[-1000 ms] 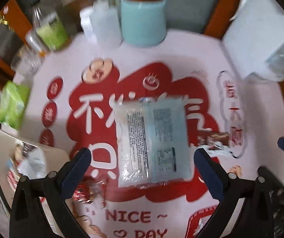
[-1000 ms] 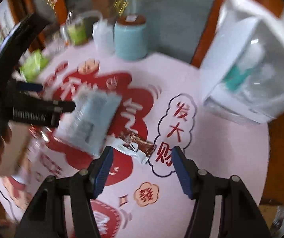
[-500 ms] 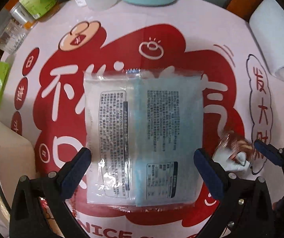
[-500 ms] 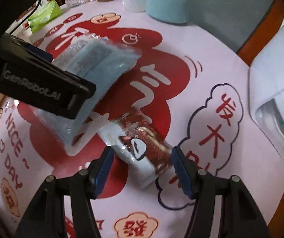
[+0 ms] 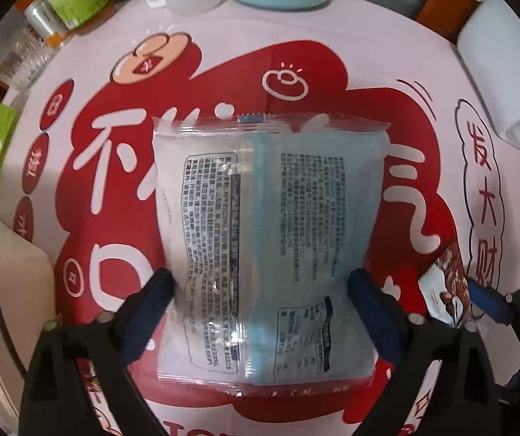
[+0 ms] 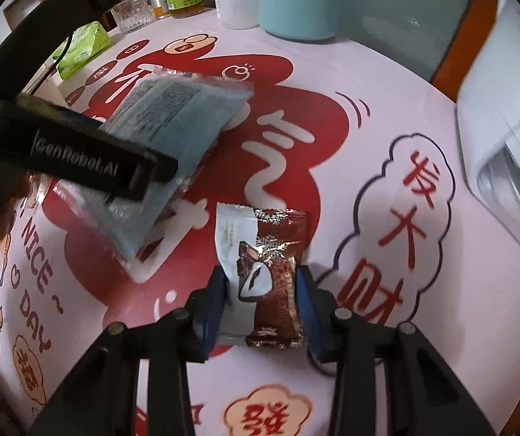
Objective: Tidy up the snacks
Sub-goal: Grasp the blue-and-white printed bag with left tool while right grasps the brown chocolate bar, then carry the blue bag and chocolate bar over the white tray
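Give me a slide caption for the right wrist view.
Right gripper closing around a brown-and-white snack packet on the red-printed tablecloth, beside a pale blue packet.

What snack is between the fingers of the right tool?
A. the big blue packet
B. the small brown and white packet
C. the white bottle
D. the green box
B: in the right wrist view, the right tool has its closing fingers on either side of the small brown and white packet lying on the tablecloth, while the big blue packet sits between the left tool's fingers.
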### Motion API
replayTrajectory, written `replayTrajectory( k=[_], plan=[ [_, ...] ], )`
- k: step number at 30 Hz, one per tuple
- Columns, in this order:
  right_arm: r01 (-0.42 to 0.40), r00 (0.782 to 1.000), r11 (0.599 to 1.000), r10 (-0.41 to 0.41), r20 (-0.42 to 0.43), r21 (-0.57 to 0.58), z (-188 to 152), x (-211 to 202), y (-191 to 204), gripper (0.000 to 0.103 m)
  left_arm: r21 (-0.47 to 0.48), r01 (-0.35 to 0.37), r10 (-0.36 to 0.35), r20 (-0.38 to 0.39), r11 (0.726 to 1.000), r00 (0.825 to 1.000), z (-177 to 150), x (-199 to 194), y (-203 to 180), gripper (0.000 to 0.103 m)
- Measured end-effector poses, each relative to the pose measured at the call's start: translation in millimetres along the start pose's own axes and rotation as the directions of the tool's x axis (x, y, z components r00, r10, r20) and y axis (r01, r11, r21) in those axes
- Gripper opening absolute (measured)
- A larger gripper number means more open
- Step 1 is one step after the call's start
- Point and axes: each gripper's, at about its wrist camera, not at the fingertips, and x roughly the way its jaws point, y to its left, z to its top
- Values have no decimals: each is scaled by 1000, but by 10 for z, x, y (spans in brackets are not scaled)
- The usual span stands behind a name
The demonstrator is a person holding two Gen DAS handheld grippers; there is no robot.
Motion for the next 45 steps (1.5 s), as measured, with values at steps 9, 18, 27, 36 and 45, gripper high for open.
replayTrajectory(
  k=[9,18,27,36,45],
  plan=[
    [-78,996,988,71,53,136,-630,-382,462,36,95,65,-68,29,993,997,-582,-278,6,71],
    [-97,990,959,65,125,266,-956,-826,1044,35,120,245,-249,16,962,968,-1262,-763,250,55],
    [-108,971,947,35,237,302,-920,-1468,1528,35,135,361,-375,90,923,923,-1623,-1515,751,53],
    [-125,926,966,33,376,224,-433,-2142,2231,34,148,365,-393,312,919,865,-1930,-2503,1742,52],
    [-141,899,984,83,429,105,403,-2268,3020,35,44,235,-227,481,971,847,-1830,-2942,2836,52]
  ],
)
